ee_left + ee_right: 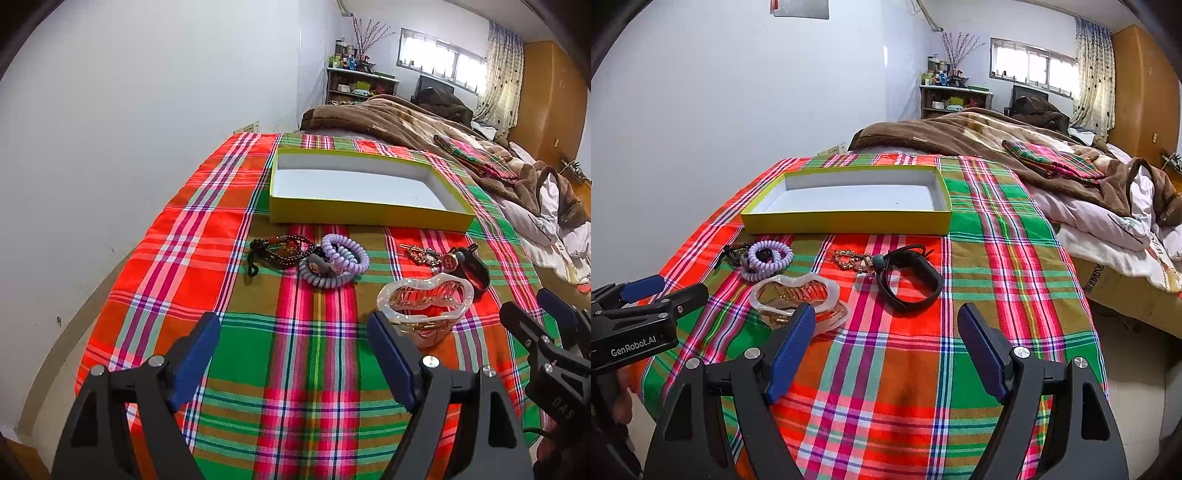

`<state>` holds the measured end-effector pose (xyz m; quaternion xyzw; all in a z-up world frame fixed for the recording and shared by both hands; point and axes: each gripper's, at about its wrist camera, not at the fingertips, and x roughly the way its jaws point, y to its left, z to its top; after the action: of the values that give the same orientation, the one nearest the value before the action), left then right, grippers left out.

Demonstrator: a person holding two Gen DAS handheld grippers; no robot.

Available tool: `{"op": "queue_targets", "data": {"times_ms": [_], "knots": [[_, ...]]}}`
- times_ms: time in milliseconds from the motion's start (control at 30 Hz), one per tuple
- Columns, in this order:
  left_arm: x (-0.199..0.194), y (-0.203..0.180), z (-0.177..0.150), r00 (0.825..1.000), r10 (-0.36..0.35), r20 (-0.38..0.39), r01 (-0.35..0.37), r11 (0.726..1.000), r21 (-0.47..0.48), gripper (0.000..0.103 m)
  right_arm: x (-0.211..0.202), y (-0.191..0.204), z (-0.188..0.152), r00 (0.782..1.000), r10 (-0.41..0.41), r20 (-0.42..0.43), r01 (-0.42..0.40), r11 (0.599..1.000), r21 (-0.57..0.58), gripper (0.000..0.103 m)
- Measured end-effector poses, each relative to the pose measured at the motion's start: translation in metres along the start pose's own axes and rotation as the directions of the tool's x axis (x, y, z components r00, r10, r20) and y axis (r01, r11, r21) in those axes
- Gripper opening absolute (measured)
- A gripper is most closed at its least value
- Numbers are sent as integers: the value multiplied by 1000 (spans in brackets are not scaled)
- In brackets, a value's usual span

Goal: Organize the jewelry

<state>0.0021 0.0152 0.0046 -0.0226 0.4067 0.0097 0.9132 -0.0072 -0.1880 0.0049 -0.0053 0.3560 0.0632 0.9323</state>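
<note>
shelf clutter (pixel 945 79) way too tiny to make out, and the clear hair claw (pixel 798 299) sits half behind the right tool's finger (pixel 790 354)

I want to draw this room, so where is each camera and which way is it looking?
Left wrist: on the left hand-held gripper, facing the yellow box; both grippers show.
Right wrist: on the right hand-held gripper, further right, facing the black wristband; left gripper and fingers show.
Shared: box, purple coil hair ties, clear hair claw, plaid cloth.
</note>
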Motion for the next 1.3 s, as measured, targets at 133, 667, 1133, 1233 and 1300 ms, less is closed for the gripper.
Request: {"op": "queue_targets", "data": {"times_ms": [133, 667, 1133, 1233, 1300], "knots": [[0, 1, 0, 1000, 4, -1, -4, 1000, -2, 83, -1, 0, 0, 1000, 2, -3, -2, 1000, 2, 79], [-1, 2, -1, 1000, 13, 2, -13, 1000, -8, 83, -1, 1, 0, 1000, 3, -3, -3, 1000, 0, 79], [-3, 5, 0, 1000, 19, 11, -19, 1000, -13, 83, -2, 2, 0, 1000, 3, -1, -3, 1000, 0, 79], [-3, 5, 0, 1000, 16, 9, -16, 1000, -14, 83, -2, 2, 0, 1000, 3, -1, -3, 1000, 0, 79], [-3, 5, 0, 1000, 17, 9, -17, 1000, -13, 83, -2, 3, 0, 1000, 3, -1, -3, 1000, 0, 79]]}}
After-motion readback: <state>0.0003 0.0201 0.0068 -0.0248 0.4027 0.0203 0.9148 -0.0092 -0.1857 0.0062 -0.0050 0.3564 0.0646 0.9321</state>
